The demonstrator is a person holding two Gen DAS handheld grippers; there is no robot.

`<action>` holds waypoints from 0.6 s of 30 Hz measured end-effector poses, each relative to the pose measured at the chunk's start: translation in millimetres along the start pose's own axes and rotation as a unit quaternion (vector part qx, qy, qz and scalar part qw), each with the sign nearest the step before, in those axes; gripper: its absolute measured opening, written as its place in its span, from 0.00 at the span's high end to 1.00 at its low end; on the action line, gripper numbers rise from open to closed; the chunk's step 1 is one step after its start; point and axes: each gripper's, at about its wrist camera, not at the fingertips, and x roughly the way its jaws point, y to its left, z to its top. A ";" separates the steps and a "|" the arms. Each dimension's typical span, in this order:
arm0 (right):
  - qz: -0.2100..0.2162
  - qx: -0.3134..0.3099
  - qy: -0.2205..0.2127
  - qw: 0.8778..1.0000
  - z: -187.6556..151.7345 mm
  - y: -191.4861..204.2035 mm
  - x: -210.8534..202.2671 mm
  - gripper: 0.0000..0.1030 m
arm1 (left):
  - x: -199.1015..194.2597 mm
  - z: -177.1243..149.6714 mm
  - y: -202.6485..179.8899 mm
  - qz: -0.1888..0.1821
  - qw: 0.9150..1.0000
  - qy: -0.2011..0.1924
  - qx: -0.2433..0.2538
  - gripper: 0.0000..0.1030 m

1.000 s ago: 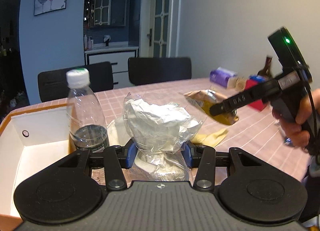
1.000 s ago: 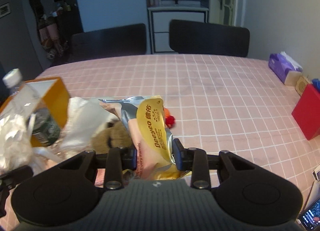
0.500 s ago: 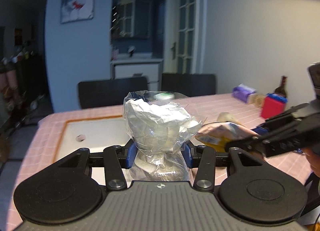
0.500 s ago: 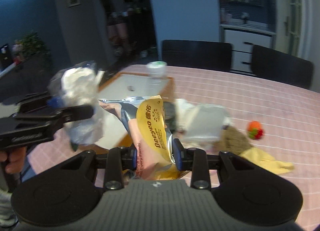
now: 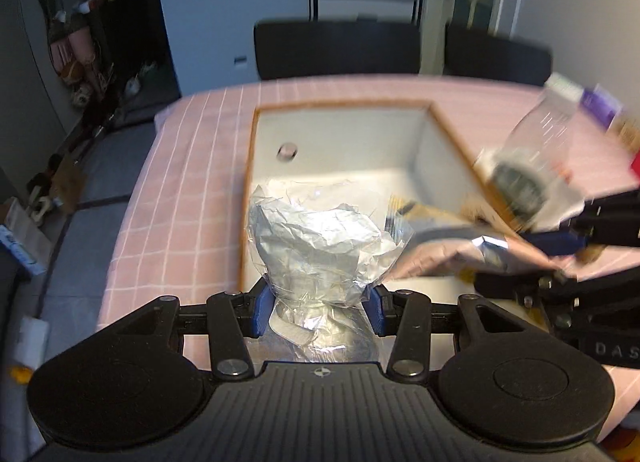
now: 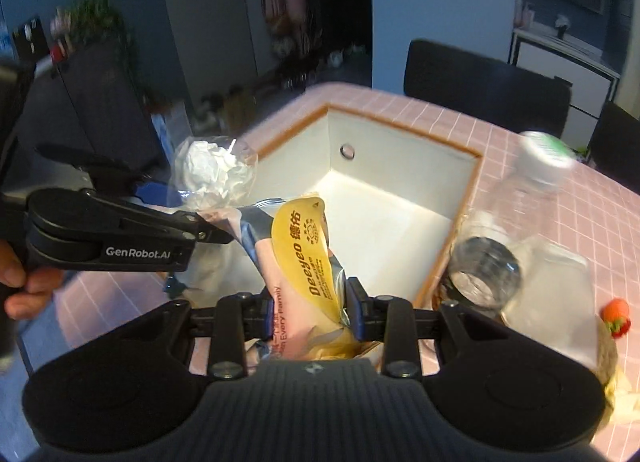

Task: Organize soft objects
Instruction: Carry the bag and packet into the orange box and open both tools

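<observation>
Your left tool (image 5: 318, 304) is clenched on a clear bag (image 5: 320, 246) stuffed with crumpled white paper, its blue pads pressing the bag's lower part from both sides while the bulk of the bag stands up above them. Your right tool (image 6: 308, 312) is clenched on a pink and yellow snack packet (image 6: 304, 258), which sticks up and forward from between its pads. Both things hang over the near end of an open white box (image 5: 344, 150) with an orange rim, which sits on the worktop (image 5: 192, 166) covered in a pink checked cloth. In the right wrist view the bag of paper (image 6: 212, 174) sits just left of the packet's top, with the left tool's black body (image 6: 108, 234) reaching in from the left and your fingers (image 6: 24, 286) wrapped round its handle. In the left wrist view the packet (image 5: 460, 250) comes in from the right and touches or nearly touches the bag; you cannot tell which through the blur. A clear plastic bottle (image 6: 516, 230) with a white cap stands on the worktop just beside the box's right wall. A small red and orange toy (image 6: 618, 312) lies further right on the cloth.
</observation>
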 end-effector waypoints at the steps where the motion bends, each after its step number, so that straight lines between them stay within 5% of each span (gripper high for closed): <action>1: -0.004 -0.002 0.011 1.000 2.3 1.6 9.8 0.68 | 6.5 2.0 1.0 0.003 1.000 0.012 -0.002 0.49; 10: -0.005 -0.019 0.071 0.997 12.0 -5.3 72.8 0.69 | 39.0 4.2 2.3 0.015 0.996 0.086 0.029 0.48; 13: -0.031 -0.066 0.069 0.995 7.6 2.7 78.4 0.70 | 45.6 2.9 -6.6 0.023 0.993 0.098 0.058 0.47; 18: -0.017 -0.093 0.079 0.992 8.7 6.7 83.8 0.71 | 47.3 -0.1 -14.9 0.020 0.991 0.113 0.072 0.42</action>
